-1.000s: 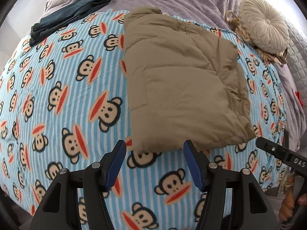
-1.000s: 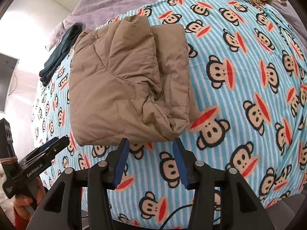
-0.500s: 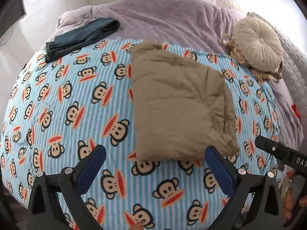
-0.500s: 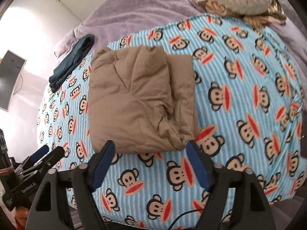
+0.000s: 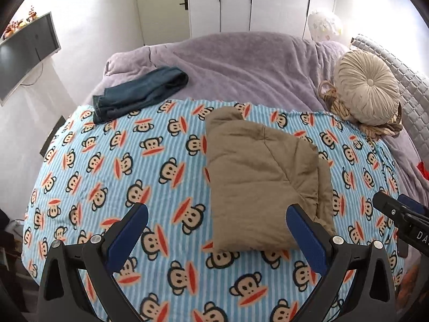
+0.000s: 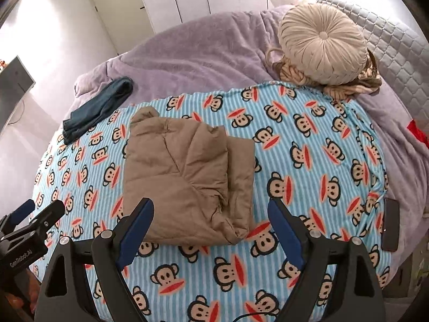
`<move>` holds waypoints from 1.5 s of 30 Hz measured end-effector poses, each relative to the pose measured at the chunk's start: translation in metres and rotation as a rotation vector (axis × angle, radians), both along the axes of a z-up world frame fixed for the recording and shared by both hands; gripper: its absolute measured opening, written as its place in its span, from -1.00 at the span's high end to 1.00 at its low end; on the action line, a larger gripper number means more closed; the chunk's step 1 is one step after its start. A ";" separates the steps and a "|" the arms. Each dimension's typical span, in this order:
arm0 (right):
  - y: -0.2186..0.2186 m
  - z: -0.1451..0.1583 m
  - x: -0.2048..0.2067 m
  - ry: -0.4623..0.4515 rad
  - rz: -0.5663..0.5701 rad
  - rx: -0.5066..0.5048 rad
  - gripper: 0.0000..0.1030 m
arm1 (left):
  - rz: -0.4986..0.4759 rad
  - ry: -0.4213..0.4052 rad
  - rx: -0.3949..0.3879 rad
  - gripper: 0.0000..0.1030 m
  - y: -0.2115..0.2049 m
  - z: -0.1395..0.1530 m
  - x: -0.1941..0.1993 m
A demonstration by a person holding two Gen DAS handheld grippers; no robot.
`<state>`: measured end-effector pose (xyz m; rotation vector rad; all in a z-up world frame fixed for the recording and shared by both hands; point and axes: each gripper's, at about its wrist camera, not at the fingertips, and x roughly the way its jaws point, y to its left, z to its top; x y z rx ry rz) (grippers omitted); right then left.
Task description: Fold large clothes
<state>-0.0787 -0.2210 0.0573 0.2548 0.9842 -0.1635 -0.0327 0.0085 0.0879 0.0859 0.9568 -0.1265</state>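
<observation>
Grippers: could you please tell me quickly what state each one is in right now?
Left gripper: open, holding nothing.
Right gripper: jaws opening, nothing between them.

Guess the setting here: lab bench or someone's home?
A home bedroom, most likely. The folded tan garment lies on a monkey-print blanket spread over a bed with a purple cover, a round cushion sits near the quilted headboard, and wardrobe doors stand behind.

Home bedroom. Wide bed under a lilac plush bedspread [image 5: 241, 61], with a blue-striped monkey-print fleece blanket [image 5: 128, 166] over its near part. Round pleated cream cushion [image 5: 367, 86] at the bed's right edge against a grey quilted headboard [image 6: 396, 53]. White wardrobe doors [image 5: 252, 2] behind; wall-mounted flat screen [image 5: 26, 51] left.
</observation>
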 end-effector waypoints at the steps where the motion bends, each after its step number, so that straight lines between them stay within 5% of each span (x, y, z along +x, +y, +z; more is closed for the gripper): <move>1: 0.001 0.002 -0.002 -0.003 -0.002 -0.001 -0.73 | 0.002 0.000 -0.003 -1.00 0.000 0.001 0.000; 45: 0.003 0.008 -0.006 0.012 -0.017 -0.007 -0.73 | 0.031 0.006 0.001 -1.00 0.002 0.008 -0.004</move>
